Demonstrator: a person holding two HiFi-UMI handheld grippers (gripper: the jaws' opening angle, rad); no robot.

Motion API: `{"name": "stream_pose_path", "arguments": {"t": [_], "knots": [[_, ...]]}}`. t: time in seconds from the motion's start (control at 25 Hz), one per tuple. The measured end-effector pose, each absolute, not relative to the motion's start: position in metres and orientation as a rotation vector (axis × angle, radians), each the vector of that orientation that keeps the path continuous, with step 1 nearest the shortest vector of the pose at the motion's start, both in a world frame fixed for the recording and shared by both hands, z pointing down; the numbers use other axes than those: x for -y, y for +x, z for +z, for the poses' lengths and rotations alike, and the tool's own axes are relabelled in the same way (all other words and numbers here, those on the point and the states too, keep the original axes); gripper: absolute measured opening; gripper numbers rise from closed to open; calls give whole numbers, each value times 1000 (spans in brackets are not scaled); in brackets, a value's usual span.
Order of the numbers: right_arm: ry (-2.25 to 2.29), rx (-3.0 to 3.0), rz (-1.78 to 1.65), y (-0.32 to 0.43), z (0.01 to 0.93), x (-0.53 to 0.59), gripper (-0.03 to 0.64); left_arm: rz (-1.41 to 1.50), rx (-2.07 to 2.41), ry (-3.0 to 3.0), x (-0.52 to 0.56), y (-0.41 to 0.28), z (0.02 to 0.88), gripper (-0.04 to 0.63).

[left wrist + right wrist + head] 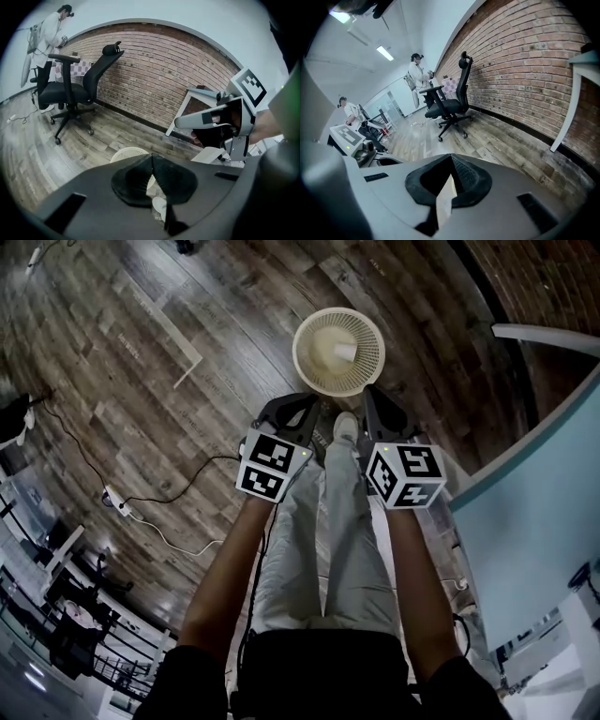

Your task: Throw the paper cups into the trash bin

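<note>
Directly ahead of your feet, the trash bin (314, 376) stands on the wood-plank floor (141, 381). It is a round, cream-coloured basket with slotted, lattice-like walls. One paper cup (343, 352), pale and smooth, lies inside it near the middle.

The print close to you is the black-and-white square pattern on the cubes (273, 466), one on each gripper.

Your left gripper (302, 404) is at the bin's near rim, on the left side. Its dark, textured pads are pressed tip to tip with nothing between them, and the bin shows just past them. Your right gripper (373, 401) is at the near rim on the right, clenched the same way with its tips meeting. A pale sliver shows in the gap behind those tips, and you cannot tell what it is.

Your light shoe (345, 426) sits between the two grippers. A thin cable (178, 474) winds over the floor to your left, and a pale blue table (534, 521) is on your right. The left gripper view shows a black office chair (75, 89) in front of a red brick wall (159, 79).
</note>
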State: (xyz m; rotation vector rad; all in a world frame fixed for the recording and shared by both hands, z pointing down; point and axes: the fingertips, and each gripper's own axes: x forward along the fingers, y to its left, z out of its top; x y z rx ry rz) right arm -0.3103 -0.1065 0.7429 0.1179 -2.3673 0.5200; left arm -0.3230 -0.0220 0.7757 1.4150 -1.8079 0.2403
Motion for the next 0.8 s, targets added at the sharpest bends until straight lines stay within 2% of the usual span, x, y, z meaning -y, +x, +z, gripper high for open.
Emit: {"name": "stream_pose_path", "arguments": {"t": [0.8], "knots": [[100, 2487, 436, -315, 559, 95, 3, 189, 1928, 1504, 28, -340, 591, 9]]}}
